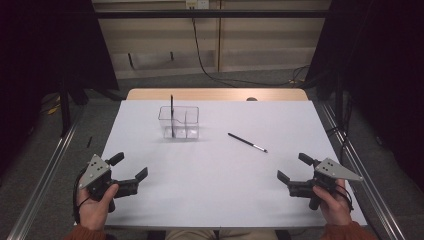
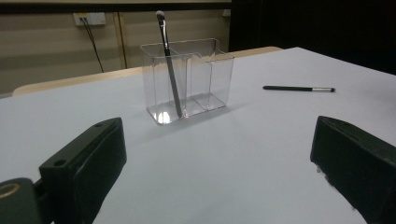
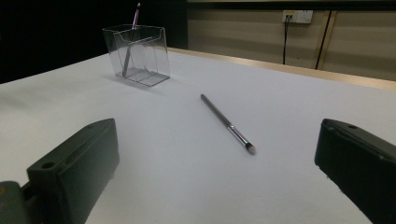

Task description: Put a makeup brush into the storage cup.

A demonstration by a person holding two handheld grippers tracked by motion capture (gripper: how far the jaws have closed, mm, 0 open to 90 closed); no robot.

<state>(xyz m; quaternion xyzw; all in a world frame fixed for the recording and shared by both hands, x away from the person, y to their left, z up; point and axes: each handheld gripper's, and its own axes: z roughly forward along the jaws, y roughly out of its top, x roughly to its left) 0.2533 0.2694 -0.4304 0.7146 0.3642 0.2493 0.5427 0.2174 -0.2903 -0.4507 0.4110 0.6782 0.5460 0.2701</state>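
Observation:
A clear plastic organizer [image 1: 179, 122] [image 2: 189, 79] [image 3: 137, 53] with compartments stands on the white table [image 1: 215, 190], left of centre toward the far side. One makeup brush [image 1: 172, 116] [image 2: 169, 65] [image 3: 130, 39] stands upright in its left compartment. A second makeup brush [image 1: 247, 142] [image 2: 299, 88] [image 3: 228, 123] lies flat on the table to the organizer's right. My left gripper [image 1: 131, 166] [image 2: 219, 172] rests near the front left, open, with nothing between its jaws. My right gripper [image 1: 295, 167] [image 3: 219, 172] sits near the front right, also open and holding nothing.
The table's wooden far edge [image 1: 215, 94] shows beyond the white sheet. Dark curtains [image 1: 50, 45] hang at both sides, and a cable [image 1: 200, 55] runs down the back wall. Metal rails [image 1: 45, 170] flank the table on the floor.

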